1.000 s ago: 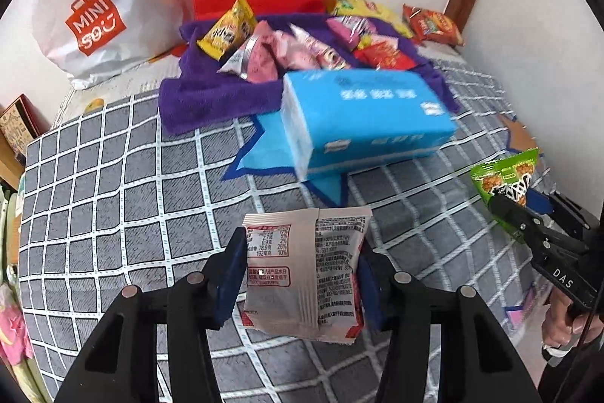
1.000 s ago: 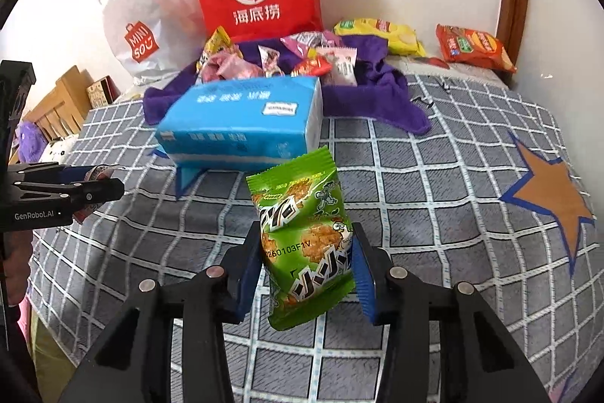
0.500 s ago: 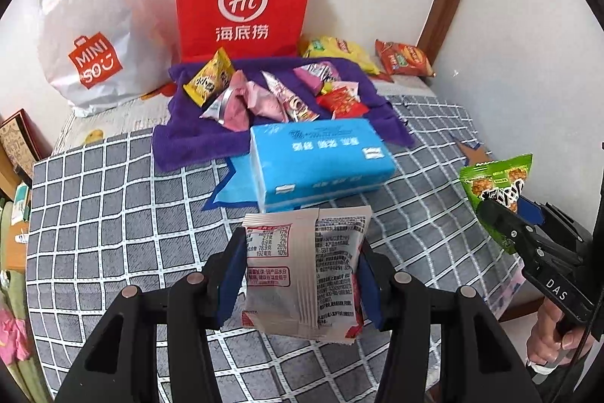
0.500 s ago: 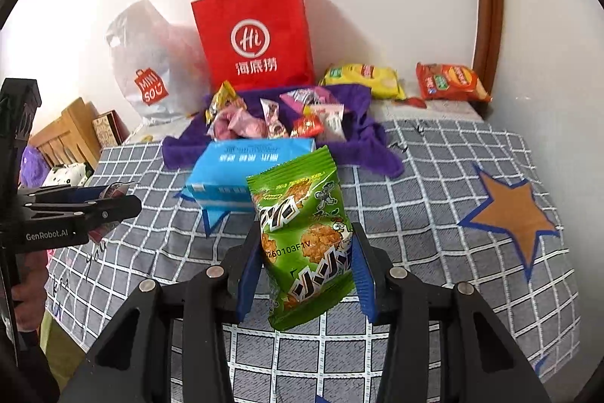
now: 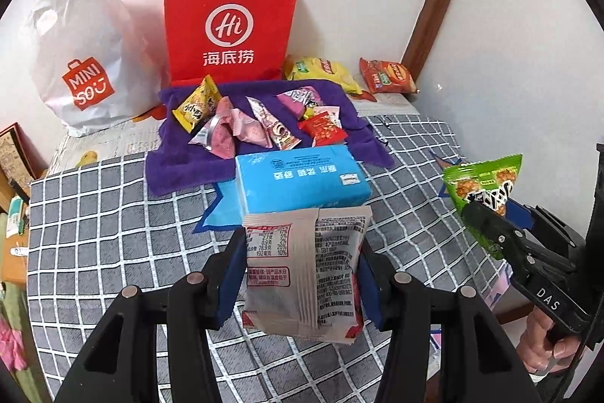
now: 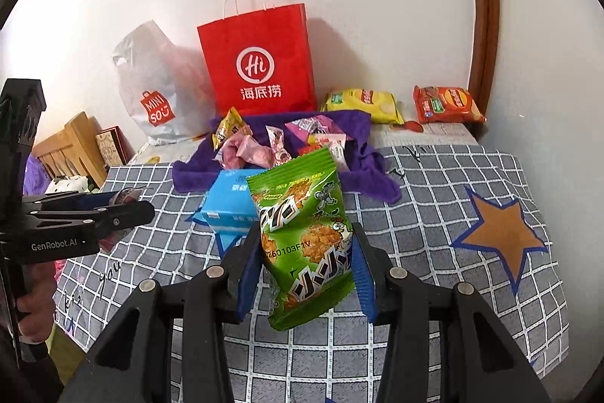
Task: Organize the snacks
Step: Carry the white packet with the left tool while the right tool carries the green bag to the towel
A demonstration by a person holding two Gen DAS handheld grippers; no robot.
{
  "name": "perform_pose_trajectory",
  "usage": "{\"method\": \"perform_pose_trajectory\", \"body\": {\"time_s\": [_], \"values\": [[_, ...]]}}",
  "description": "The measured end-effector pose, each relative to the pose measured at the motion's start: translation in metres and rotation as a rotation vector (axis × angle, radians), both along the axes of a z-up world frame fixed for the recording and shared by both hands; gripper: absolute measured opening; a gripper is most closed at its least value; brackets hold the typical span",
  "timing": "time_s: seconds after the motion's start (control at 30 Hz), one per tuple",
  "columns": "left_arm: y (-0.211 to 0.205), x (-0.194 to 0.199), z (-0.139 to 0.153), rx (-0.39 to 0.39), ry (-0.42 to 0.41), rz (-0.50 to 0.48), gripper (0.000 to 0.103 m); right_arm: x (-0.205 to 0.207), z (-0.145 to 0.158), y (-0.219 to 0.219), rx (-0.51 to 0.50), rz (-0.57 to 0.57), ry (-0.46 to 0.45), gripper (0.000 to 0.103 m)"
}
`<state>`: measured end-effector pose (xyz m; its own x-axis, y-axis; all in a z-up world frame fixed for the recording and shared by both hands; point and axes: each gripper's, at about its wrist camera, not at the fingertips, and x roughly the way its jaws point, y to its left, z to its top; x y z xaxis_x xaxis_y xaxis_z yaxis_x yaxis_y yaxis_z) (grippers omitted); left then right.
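Grey checked bedspread (image 5: 113,214), white wall behind. Left gripper (image 5: 300,274) clamped on white snack packet (image 5: 302,270), held above the spread. Right gripper (image 6: 302,274) clamped on green snack packet (image 6: 305,233), likewise aloft. Blue tissue pack (image 5: 302,180), purple towel (image 5: 188,169) with loose snacks beyond.

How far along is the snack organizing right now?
Early to midway, as far as I can tell. Done: nothing clearly sorted. In hand: the left hand-held gripper holds a white snack packet; the right hand-held gripper holds a green snack packet. Left: loose snacks on the purple towel.
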<state>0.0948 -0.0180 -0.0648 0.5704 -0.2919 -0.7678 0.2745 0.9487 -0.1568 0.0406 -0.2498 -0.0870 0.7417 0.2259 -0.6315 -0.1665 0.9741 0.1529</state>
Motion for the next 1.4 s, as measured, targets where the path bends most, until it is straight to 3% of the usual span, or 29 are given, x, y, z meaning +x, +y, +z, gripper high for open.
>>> {"method": "perform_pose_trajectory", "body": {"time_s": [0.9,1.4], "values": [[0.007,0.040,0.018,-0.059,-0.013,0.024,0.051,0.050,0.021,0.022,-0.010,0.052,-0.018,0.043],[0.008,0.078,0.011,-0.058,0.003,0.031,0.051,0.095,0.012,0.029,-0.003,0.073,0.004,0.043]]}}
